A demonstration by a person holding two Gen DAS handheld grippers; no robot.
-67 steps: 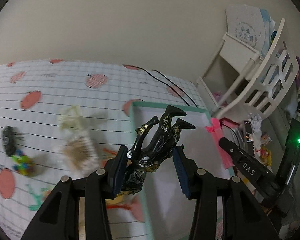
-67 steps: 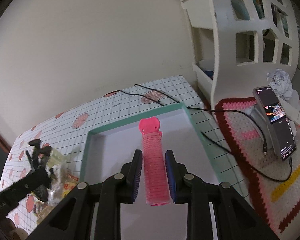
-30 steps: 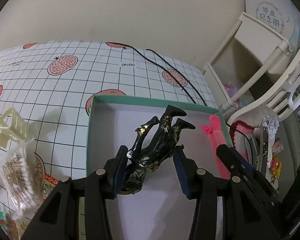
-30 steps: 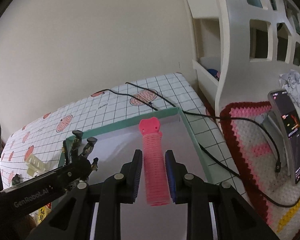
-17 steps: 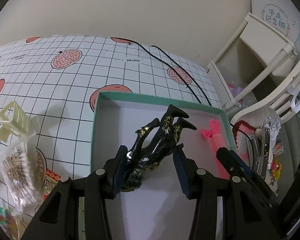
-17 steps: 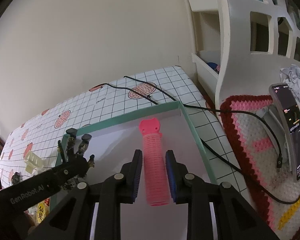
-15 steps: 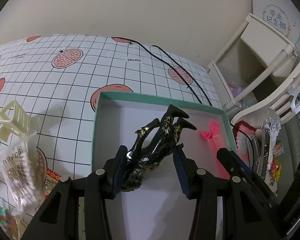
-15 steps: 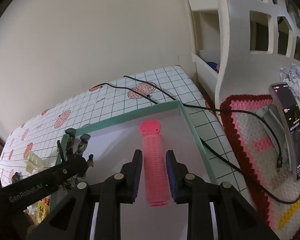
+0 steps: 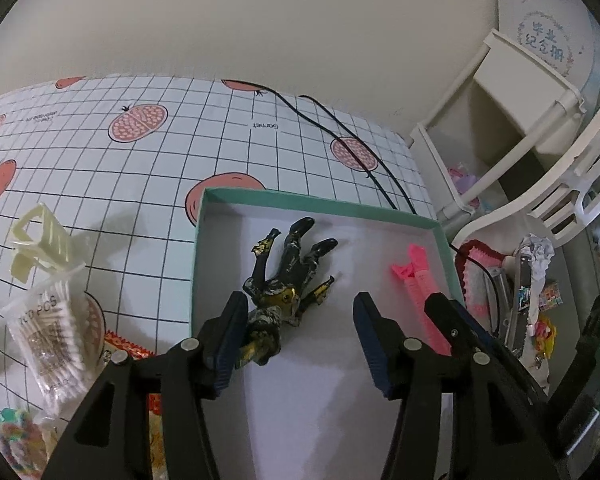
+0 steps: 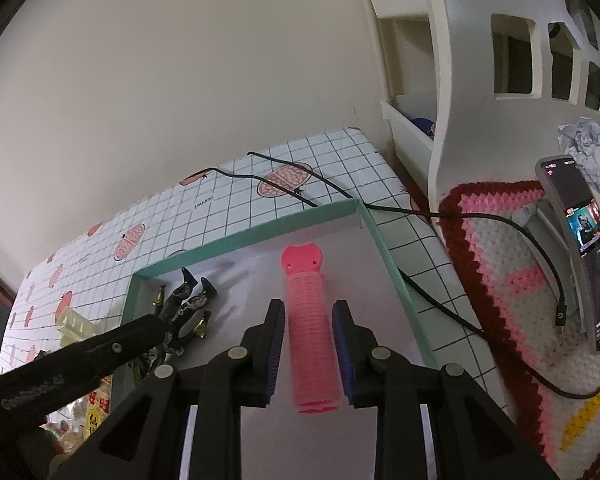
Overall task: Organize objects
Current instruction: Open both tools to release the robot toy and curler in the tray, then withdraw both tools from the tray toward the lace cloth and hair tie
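— Jaws first: how do we stand over the teal-rimmed box (image 9: pixel 316 202)?

— Our left gripper (image 9: pixel 300 336) hangs spread wide above the box's white floor. The black-and-gold figurine (image 9: pixel 286 284) lies flat in the box, feet toward its far rim, its head end just beside our left pad (image 9: pixel 230 330) and clear of the other pad.

— And the other one?

— Our right gripper (image 10: pixel 309 350) has its pads on either side of the pink hair roller (image 10: pixel 310 332). We see thin gaps on both sides, so we cannot tell whether it is clamped. The roller sits over the box near its right wall, clip end pointing at the far rim.

— What do we see outside the box?

— Left of it, on the gridded fruit-print cloth (image 9: pixel 140 168), a cream claw clip (image 9: pixel 40 236) and a bag of cotton swabs (image 9: pixel 50 336). Behind it a black cable (image 9: pixel 340 140) runs across the cloth. Right of it, a phone (image 10: pixel 584 248) leans on a stand over a crocheted mat (image 10: pixel 512 280), beside a white shelf (image 10: pixel 460 80).
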